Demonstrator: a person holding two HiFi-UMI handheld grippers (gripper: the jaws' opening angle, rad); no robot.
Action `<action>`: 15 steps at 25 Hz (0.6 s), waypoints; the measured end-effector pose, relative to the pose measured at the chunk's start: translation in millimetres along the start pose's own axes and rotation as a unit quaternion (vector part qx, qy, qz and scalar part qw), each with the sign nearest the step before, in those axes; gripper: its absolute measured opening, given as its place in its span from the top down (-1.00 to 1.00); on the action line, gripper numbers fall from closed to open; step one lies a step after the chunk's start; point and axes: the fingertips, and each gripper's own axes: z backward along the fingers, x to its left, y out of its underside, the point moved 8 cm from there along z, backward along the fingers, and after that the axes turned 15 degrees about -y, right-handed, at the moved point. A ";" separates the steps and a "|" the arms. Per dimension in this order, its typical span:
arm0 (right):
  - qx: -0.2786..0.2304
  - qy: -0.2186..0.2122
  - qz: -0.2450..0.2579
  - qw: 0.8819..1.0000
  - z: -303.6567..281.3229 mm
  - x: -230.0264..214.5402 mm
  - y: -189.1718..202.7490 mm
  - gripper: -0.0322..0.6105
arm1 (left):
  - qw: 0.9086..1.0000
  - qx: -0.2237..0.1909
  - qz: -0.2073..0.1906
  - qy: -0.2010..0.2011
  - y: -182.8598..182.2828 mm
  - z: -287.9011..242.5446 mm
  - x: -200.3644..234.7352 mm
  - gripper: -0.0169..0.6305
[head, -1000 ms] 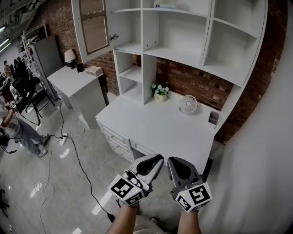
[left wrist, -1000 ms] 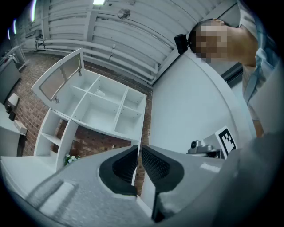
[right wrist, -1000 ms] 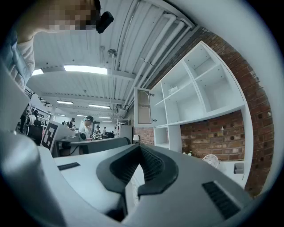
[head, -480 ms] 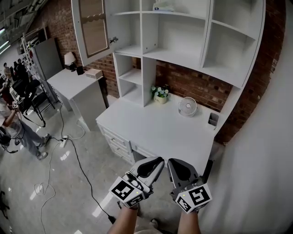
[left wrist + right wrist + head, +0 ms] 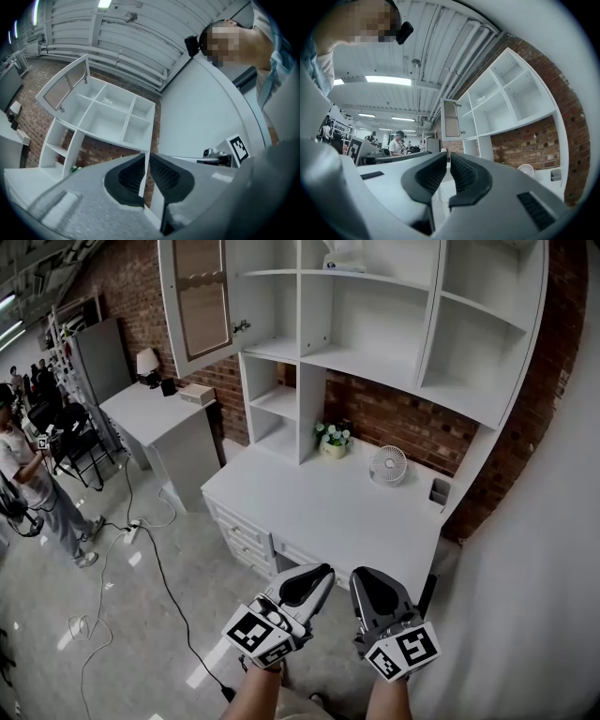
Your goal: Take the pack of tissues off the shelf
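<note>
The pack of tissues point(image 5: 341, 261) is a small pale packet lying on the top shelf of the white shelf unit point(image 5: 375, 352), just right of the open glass door point(image 5: 200, 298). It also shows small and far off in the left gripper view point(image 5: 107, 101) and in the right gripper view point(image 5: 481, 99). Both grippers are held low and close to my body, well short of the desk. My left gripper point(image 5: 319, 576) point(image 5: 146, 158) is shut and empty. Beside it, my right gripper point(image 5: 366, 583) point(image 5: 448, 158) is also shut, with nothing between its jaws.
The white desk point(image 5: 309, 502) below the shelves carries a potted plant point(image 5: 331, 440), a small fan point(image 5: 387, 465) and a grey holder point(image 5: 439, 491). A second desk point(image 5: 155, 413) with a lamp stands at the left. A cable point(image 5: 155, 563) crosses the floor near a person point(image 5: 33, 488). A white wall point(image 5: 525, 568) closes the right side.
Both grippers stay almost where they were; the right one sits a little further right. The shelf unit has shifted slightly right in view, and the person at the left edge shows more.
</note>
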 end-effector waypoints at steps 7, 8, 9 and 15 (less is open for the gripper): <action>0.000 -0.011 -0.002 1.000 -26.6 -2.1 -0.2 0.73 | 1.000 -0.007 0.003 0.012 -7.8 -1.9 19.9 0.83; -0.002 -0.012 -0.003 1.000 -31.9 -4.3 -0.8 0.72 | 1.000 -0.008 0.002 0.013 -9.5 -4.2 24.7 0.83; -0.004 -0.011 -0.003 1.000 -37.7 -6.9 -1.7 0.72 | 1.000 -0.010 0.002 0.014 -11.6 -6.8 30.1 0.83; -0.008 -0.004 -0.001 1.000 -78.4 -27.0 -7.3 0.71 | 1.000 -0.015 0.005 0.015 -26.5 -27.9 71.6 0.83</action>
